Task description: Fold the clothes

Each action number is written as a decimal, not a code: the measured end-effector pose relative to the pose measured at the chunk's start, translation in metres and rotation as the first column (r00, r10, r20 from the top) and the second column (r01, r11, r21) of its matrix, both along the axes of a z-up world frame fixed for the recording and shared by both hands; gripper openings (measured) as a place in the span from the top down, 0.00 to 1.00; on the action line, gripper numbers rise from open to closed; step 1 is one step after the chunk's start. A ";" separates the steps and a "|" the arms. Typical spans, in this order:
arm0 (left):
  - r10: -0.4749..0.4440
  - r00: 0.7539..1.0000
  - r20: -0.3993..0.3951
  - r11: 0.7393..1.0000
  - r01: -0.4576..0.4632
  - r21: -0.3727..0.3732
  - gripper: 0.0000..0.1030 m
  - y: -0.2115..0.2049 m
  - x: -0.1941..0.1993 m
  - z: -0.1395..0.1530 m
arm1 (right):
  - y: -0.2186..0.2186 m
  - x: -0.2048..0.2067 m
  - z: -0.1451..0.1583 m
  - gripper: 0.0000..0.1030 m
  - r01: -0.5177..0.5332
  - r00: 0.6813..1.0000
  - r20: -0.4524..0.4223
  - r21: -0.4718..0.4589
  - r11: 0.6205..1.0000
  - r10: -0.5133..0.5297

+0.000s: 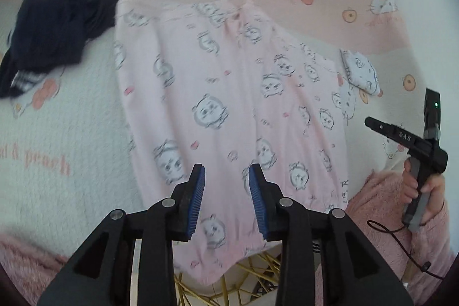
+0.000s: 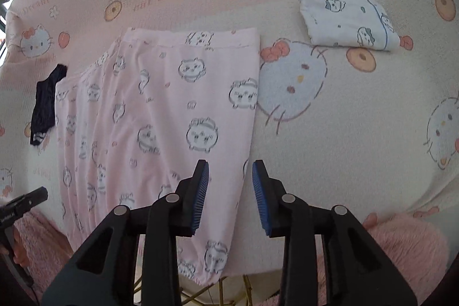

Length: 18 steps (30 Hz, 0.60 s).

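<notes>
Here, pink pajama pants (image 1: 229,111) flat on bed (image 2: 344,119), left gripper (image 1: 226,177) above cuff end, empty, jaws apart, right gripper (image 2: 230,172) over pants' right edge, likewise spread, holding nothing

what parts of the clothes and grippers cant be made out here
- Pink pants: cuffs hang over the table edge behind the left gripper, left wrist view.
- Dark garment: motion-blurred; type unclear.
- Folded white cloth: its inner layers are hidden.
- Right gripper: its far side is unseen.
</notes>
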<state>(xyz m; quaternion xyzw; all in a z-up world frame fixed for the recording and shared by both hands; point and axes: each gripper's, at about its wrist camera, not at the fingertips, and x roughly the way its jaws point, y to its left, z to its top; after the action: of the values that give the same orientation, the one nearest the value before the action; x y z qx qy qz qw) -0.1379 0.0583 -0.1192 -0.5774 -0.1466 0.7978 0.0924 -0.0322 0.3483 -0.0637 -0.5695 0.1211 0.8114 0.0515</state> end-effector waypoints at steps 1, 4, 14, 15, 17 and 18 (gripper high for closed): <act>-0.016 1.000 -0.011 0.999 0.016 -0.031 0.67 0.006 -0.015 -0.001 | 0.006 -0.012 -0.001 0.65 0.004 1.000 -0.005 0.016 1.000 -0.004; -0.037 0.998 -0.058 0.998 0.033 -0.058 0.67 0.021 -0.074 -0.003 | 0.019 -0.046 -0.010 0.65 0.003 1.000 -0.002 0.055 0.998 -0.003; -0.119 0.985 -0.125 0.978 0.094 -0.187 0.67 0.045 -0.267 -0.035 | 0.061 -0.125 -0.056 0.54 0.038 0.999 0.001 0.048 0.998 -0.038; -0.128 0.986 -0.106 0.973 0.105 -0.204 0.67 0.050 -0.278 -0.043 | 0.062 -0.129 -0.063 0.54 0.038 0.999 0.023 0.046 0.998 -0.039; -0.148 0.987 -0.068 0.964 0.129 -0.231 0.67 0.058 -0.294 -0.058 | 0.064 -0.136 -0.072 0.51 0.045 0.998 0.040 0.043 0.998 -0.047; -0.161 0.986 -0.047 0.962 0.146 -0.232 0.67 0.061 -0.298 -0.065 | 0.064 -0.136 -0.072 0.50 0.054 0.998 0.023 0.042 0.998 -0.055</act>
<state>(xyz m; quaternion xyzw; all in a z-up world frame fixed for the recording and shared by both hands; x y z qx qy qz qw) -0.4359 0.1189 -0.1842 -0.5675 -0.0059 0.8182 0.0921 -0.1686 0.4126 -0.1356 -0.5744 0.1192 0.8052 0.0868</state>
